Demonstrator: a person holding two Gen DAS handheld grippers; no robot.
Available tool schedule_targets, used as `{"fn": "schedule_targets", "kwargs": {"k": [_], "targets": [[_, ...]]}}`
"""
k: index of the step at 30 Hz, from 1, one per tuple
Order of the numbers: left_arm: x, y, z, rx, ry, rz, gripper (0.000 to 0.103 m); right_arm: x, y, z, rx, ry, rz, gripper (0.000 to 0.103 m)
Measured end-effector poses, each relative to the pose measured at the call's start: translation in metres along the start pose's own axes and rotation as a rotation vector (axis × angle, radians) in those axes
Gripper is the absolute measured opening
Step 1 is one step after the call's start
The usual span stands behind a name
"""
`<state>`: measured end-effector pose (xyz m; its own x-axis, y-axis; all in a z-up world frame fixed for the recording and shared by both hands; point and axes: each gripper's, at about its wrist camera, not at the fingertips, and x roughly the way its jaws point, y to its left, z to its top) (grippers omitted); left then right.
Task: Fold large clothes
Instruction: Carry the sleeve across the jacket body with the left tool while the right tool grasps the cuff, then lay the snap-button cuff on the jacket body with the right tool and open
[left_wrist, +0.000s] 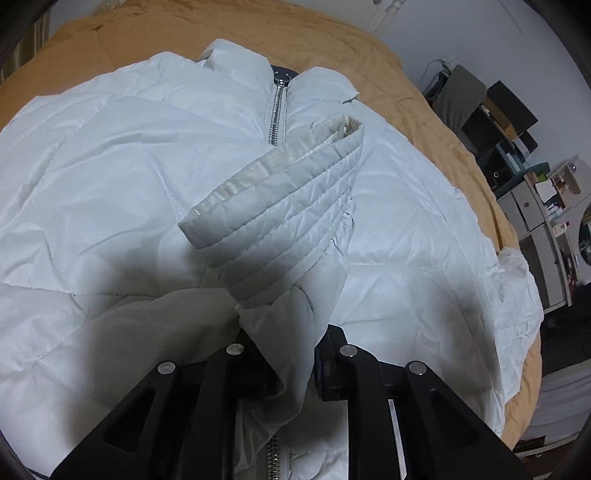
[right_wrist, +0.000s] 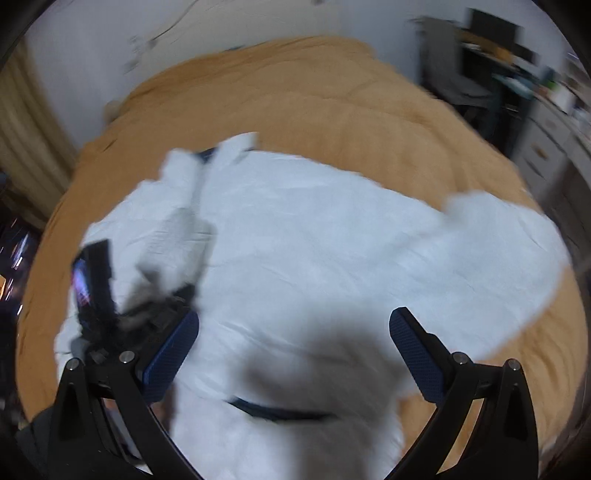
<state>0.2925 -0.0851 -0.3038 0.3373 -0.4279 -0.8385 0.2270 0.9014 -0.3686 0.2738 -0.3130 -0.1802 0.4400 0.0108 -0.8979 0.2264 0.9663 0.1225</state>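
A white quilted puffer jacket (left_wrist: 110, 184) lies front up on a bed, its metal zipper (left_wrist: 276, 110) running down the middle. My left gripper (left_wrist: 291, 347) is shut on the jacket's sleeve (left_wrist: 288, 206), whose ribbed cuff points up over the chest. The right wrist view is blurred. My right gripper (right_wrist: 293, 332) is open and empty, hovering above the jacket body (right_wrist: 332, 240). The left gripper (right_wrist: 147, 306) with the sleeve shows at the left there. The other sleeve (right_wrist: 498, 229) lies spread to the right.
An orange-tan bedspread (left_wrist: 332, 40) covers the bed under the jacket. A dark chair (left_wrist: 458, 96), shelves and white cabinets (left_wrist: 546, 229) stand along the right wall. A beige curtain (right_wrist: 26, 140) hangs at the left.
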Motion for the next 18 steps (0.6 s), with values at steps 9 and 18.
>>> {"fn": "schedule_targets", "kwargs": {"k": [9, 18], "targets": [[-0.004, -0.013, -0.007, 0.025, -0.024, -0.018, 0.017, 0.136, 0.106, 0.109, -0.061, 0.375, 0.074, 0.09], [-0.063, 0.027, -0.012, -0.043, 0.03, -0.2, 0.02, 0.157, 0.076, 0.083, 0.006, 0.503, 0.14, 0.014]]}}
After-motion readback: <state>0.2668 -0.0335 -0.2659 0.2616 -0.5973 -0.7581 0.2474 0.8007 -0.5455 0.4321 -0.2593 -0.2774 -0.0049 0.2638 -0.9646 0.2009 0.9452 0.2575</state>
